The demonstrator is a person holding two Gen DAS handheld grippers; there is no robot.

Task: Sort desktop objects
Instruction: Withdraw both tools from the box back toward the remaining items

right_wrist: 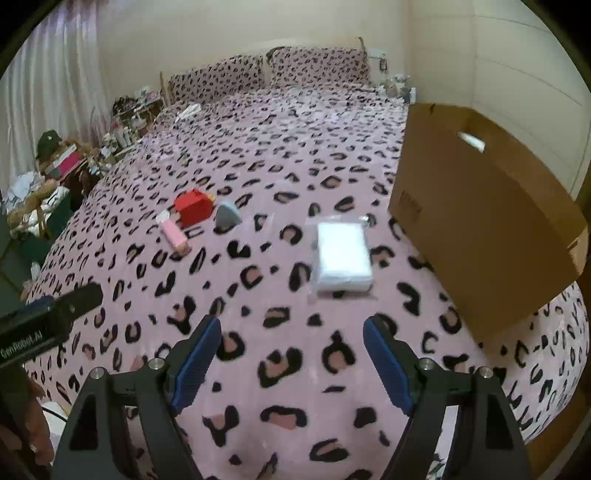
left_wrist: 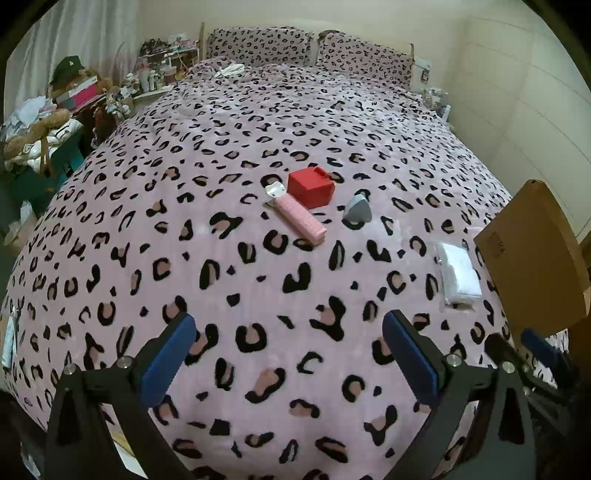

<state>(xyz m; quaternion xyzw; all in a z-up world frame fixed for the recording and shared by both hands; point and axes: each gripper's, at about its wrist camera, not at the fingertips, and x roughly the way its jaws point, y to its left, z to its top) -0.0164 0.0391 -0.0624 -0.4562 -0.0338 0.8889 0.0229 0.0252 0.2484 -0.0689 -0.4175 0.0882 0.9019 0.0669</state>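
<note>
A wide bed (left_wrist: 258, 122) with pink leopard-print cover fills the room ahead of the tongs. Cream walls (left_wrist: 332, 14) stand behind it. Far left, a cluttered shelf (left_wrist: 74, 99) stands before pale curtains (left_wrist: 74, 40).

Only thing I can really read is "GenRobot.AI" in pale letters on the black body of the left gripper (right_wrist: 51, 325), poking in at the lower left of the right wrist view. The cardboard box (right_wrist: 491, 221) on the right has a dark print near its lower left corner, but it's too blurry to make out in either view. Nothing else carries text I can read.
</note>
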